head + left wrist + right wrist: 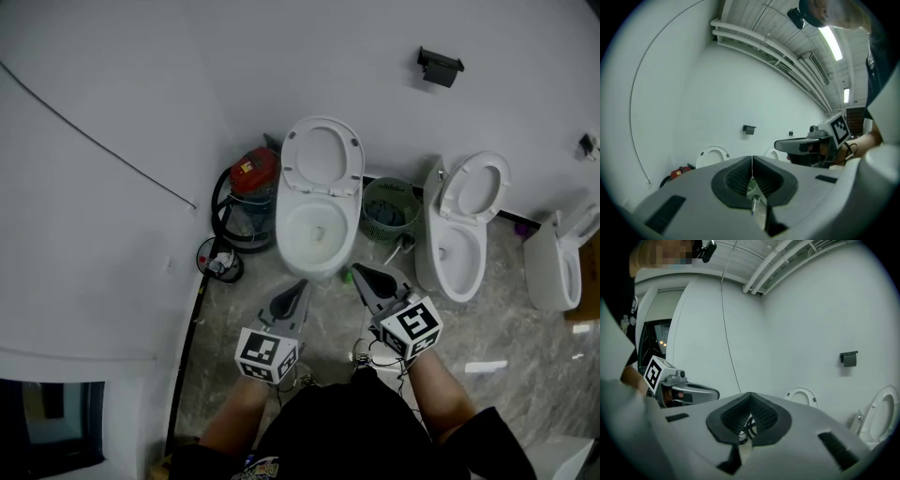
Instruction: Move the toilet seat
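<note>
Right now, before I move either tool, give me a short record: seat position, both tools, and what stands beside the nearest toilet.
toilet seat: raised, leaning back toward the wall
bowl: uncovered, straight ahead of both tools
left tool: shut, empty, just short of the bowl's front rim
right tool: shut, empty, at the bowl's front right
left of toilet: red canister with a black hose
right of toilet: green basket, then second toilet, seat also up
</note>
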A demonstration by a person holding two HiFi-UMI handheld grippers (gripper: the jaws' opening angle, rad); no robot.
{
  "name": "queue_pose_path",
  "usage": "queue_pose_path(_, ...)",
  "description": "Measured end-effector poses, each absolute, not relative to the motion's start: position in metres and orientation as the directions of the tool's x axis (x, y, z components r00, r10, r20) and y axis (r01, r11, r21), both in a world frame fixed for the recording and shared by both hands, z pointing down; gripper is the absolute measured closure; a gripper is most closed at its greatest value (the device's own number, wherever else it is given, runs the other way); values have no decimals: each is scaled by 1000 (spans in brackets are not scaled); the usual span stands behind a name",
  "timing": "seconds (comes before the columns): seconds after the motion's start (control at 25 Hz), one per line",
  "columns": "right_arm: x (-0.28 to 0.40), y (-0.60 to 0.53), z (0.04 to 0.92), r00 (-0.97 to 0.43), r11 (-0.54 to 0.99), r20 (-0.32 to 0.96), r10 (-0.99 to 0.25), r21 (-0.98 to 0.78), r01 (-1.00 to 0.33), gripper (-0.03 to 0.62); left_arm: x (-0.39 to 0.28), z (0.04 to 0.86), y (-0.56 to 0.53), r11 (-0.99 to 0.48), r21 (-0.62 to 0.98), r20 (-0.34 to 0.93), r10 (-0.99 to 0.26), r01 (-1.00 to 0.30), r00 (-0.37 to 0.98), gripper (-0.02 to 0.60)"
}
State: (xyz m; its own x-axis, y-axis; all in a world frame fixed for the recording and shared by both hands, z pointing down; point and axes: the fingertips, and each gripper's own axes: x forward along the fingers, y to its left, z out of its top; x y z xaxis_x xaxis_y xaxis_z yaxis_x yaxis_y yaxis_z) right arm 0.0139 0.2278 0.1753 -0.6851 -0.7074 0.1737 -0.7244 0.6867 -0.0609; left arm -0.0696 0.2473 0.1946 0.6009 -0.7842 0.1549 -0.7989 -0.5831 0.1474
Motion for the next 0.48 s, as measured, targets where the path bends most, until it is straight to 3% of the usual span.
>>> queue_pose_path(0.48,20,240,176,-674,675,162,-721,-53,-736,589,-64,191,256,-602,137,152,-772,-787,617,575)
